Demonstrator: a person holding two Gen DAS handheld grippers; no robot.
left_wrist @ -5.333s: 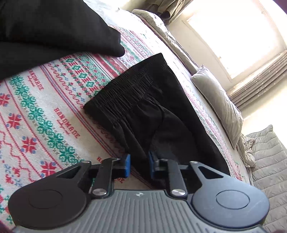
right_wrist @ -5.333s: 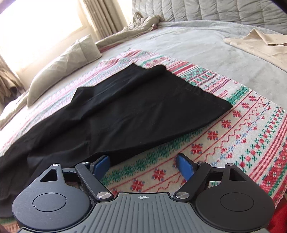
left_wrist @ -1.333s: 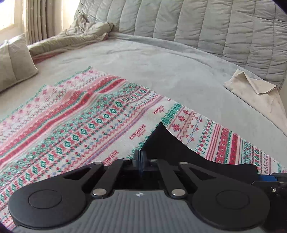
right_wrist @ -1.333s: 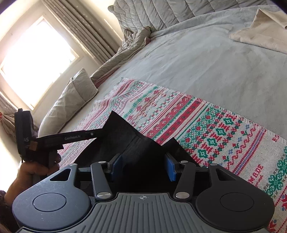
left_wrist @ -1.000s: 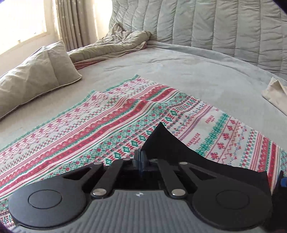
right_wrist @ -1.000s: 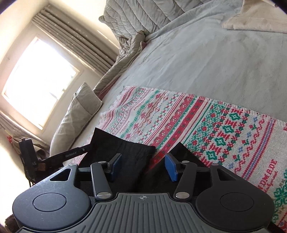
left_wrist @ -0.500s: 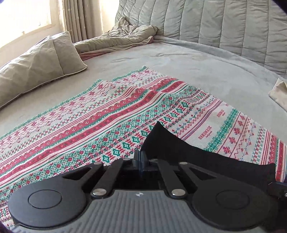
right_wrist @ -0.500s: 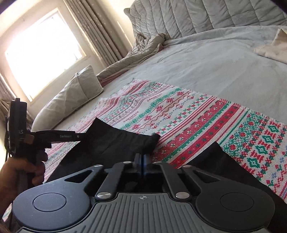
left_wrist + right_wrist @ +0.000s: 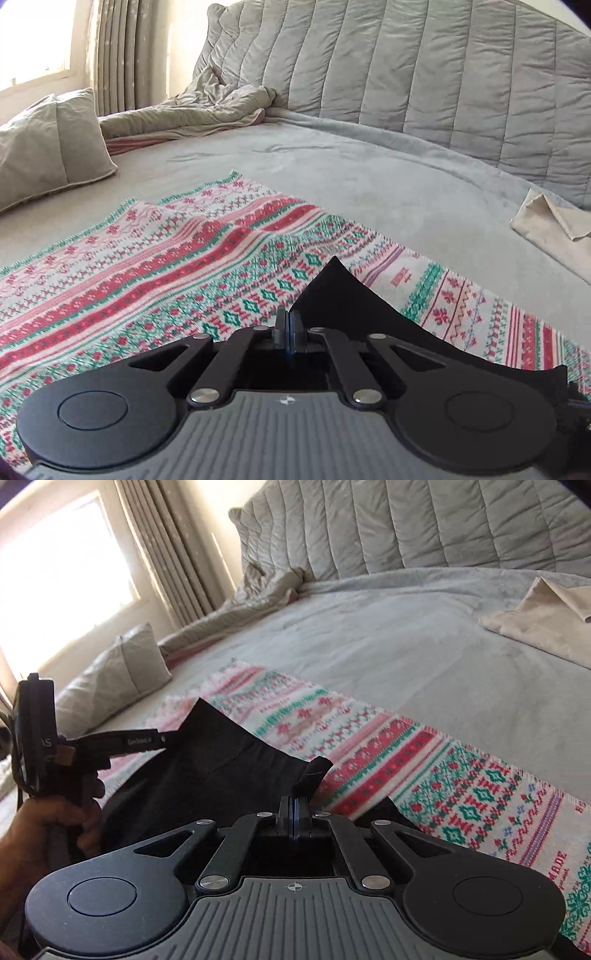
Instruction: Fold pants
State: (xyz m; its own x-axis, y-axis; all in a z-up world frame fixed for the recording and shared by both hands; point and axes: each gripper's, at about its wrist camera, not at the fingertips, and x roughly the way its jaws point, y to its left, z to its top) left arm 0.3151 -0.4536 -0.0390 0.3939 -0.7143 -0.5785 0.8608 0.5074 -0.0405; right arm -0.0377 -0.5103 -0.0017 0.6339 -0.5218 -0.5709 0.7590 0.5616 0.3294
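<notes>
One big grey bed [image 9: 369,177] fills both views, its quilted headboard [image 9: 424,74] curving round the far side, and a wide stretch of bare grey cover lies open between the headboard and the patterned blanket [image 9: 147,266]. One patterned blanket, red, green and white, spread flat across the near half of the bed; its fringed far edge runs clear, with nothing lying on the blanket but the pants. One pair of black pants [image 9: 221,760] here, held up off the blanket at two spots, the cloth slung between the two grippers. Beyond the blanket's far left corner, one grey pillow [image 9: 48,147] sits by the curtain [image 9: 173,561], and one crumpled grey cover [image 9: 207,107] is bunched against the headboard just past it. Off the blanket's far right end, one folded beige cloth [image 9: 535,624] lies well apart on the bare bed. Two grippers at work: the left gripper [image 9: 289,325] has its jaws pressed together, pinching a peaked corner of the pants above the blanket; in the right wrist view its body [image 9: 35,734] stands to the left of the pants with one hand [image 9: 48,830] wrapped round the handle. The right gripper [image 9: 294,806] is clamped too, a small tab of black fabric sticking up from between its blue pads.
</notes>
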